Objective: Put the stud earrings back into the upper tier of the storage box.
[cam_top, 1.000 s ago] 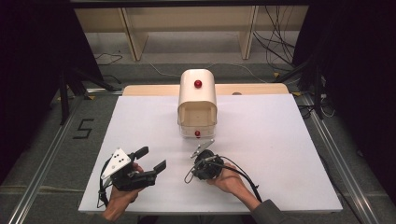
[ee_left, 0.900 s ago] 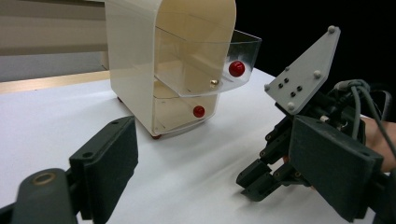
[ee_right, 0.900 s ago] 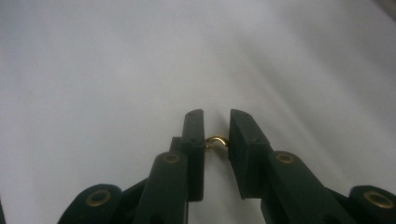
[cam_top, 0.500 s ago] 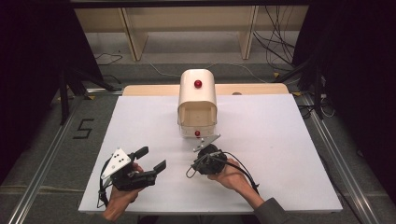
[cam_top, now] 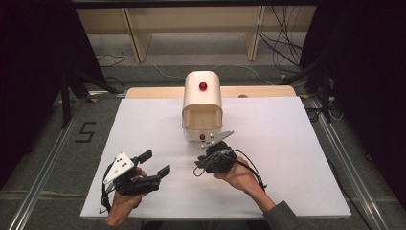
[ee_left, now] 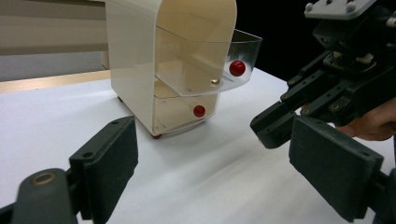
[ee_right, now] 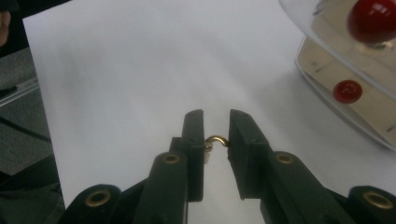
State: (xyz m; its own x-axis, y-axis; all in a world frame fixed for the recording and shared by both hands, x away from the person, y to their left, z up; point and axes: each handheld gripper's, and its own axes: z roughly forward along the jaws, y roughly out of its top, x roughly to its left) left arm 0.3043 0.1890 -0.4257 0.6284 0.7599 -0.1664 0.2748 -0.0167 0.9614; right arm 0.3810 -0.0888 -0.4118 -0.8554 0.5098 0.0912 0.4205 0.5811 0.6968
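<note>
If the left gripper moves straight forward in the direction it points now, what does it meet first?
Probably the cream drawer cabinet. In the left gripper view, the left gripper stands open, its line running over bare white table toward the cabinet's lower drawer. The right gripper sits right of that line, though depth is uncertain.

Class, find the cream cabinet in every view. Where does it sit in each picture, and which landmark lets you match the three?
High view: cabinet at the centre, at the far side of the white table.
Left gripper view: upper middle, left of centre, with its upper drawer pulled out.
Right gripper view: top right corner, cut off by the edge.
Shared landmark: the red drawer knob on its front.
</note>
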